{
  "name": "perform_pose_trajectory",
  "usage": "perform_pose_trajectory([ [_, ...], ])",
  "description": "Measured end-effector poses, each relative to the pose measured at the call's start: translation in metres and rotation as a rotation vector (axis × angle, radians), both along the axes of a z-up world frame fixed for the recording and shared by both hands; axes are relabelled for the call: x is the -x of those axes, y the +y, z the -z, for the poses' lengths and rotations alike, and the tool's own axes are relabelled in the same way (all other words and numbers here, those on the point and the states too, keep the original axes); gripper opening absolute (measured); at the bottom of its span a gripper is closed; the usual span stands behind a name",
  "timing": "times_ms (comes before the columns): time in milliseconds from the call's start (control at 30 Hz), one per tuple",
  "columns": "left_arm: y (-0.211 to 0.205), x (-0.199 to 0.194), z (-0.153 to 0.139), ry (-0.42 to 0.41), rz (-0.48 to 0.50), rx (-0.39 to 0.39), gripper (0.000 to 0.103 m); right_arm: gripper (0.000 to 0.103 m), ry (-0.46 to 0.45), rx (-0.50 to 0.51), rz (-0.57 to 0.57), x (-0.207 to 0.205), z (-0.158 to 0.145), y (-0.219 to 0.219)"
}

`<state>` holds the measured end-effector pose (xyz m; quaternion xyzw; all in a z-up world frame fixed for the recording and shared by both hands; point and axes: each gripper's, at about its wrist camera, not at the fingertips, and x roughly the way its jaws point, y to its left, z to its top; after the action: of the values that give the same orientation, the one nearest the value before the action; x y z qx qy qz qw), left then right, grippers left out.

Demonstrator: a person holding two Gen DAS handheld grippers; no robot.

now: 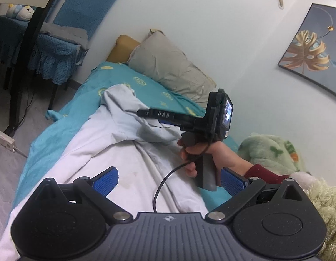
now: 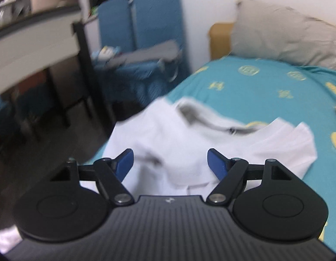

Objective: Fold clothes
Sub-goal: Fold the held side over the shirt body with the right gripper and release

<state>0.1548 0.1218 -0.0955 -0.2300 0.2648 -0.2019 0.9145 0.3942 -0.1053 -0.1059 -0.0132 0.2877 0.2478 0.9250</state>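
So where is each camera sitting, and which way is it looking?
Left wrist: sits on the left hand-held gripper, looking along its open fingers across the white garment toward the grey pillow; the person's hand and red sleeve show, holding the right hand-held gripper.
Right wrist: sits on the right hand-held gripper, looking over the garment toward the blue chair and dark desk; blurred, no body part shows.
Shared: garment, teal bedsheet, pillow, chair.

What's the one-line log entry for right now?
task: fold clothes | left gripper: open, empty | right gripper: open, empty | garment: white, rumpled on bed, unfolded
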Motion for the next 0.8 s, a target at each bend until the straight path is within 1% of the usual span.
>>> perform_pose_trajectory([
  [33,-0.001,0.0,0.0,0.002,-0.001,-0.005,0.101,0.075,0.005,0.031,-0.013,0.001,0.004,0.003],
  [67,-0.002,0.0,0.0,0.004,-0.002,-0.01,0.101,0.062,0.005,0.058,-0.013,0.001,0.008,0.005],
  [100,-0.002,0.0,0.001,0.006,-0.003,-0.016,0.101,0.047,0.007,0.073,0.005,0.001,0.01,0.006],
  [133,-0.003,0.0,0.001,0.008,-0.004,-0.021,0.101,0.018,0.013,0.067,0.053,-0.002,0.01,0.004],
  [167,-0.004,0.0,0.001,0.01,-0.005,-0.026,0.101,0.012,0.008,0.041,0.103,-0.003,0.008,0.001],
  [233,-0.004,0.004,-0.001,-0.015,-0.036,-0.044,0.1,0.005,-0.046,-0.085,0.211,-0.002,-0.003,-0.011],
  [267,-0.004,0.007,-0.003,-0.028,-0.051,-0.053,0.1,0.005,-0.062,-0.136,0.271,-0.004,-0.009,-0.017],
  [333,-0.004,0.011,-0.007,-0.079,-0.078,-0.064,0.1,0.005,-0.074,-0.227,0.383,-0.01,-0.018,-0.028],
  [400,-0.003,0.013,-0.009,-0.094,-0.095,-0.061,0.1,0.005,-0.075,-0.276,0.481,-0.021,-0.022,-0.038],
  [433,-0.005,0.013,-0.008,-0.095,-0.097,-0.074,0.1,0.005,-0.074,-0.263,0.511,-0.028,-0.021,-0.04],
  [500,-0.009,0.012,-0.008,-0.095,-0.102,-0.106,0.1,0.005,-0.075,-0.172,0.563,-0.043,-0.015,-0.041],
  [533,-0.01,0.011,-0.006,-0.093,-0.103,-0.119,0.1,0.005,-0.06,-0.14,0.579,-0.051,-0.009,-0.043],
  [600,-0.012,0.009,-0.005,-0.087,-0.102,-0.126,0.1,0.005,-0.007,-0.116,0.6,-0.065,0.006,-0.049],
  [667,-0.013,0.006,-0.003,-0.081,-0.102,-0.134,0.1,0.006,0.029,-0.115,0.592,-0.073,0.018,-0.053],
  [733,-0.014,0.002,-0.001,-0.072,-0.107,-0.145,0.1,0.008,0.042,-0.124,0.58,-0.072,0.022,-0.054],
  [800,-0.015,0.0,-0.001,-0.075,-0.113,-0.156,0.1,0.014,0.046,-0.136,0.569,-0.067,0.021,-0.055],
])
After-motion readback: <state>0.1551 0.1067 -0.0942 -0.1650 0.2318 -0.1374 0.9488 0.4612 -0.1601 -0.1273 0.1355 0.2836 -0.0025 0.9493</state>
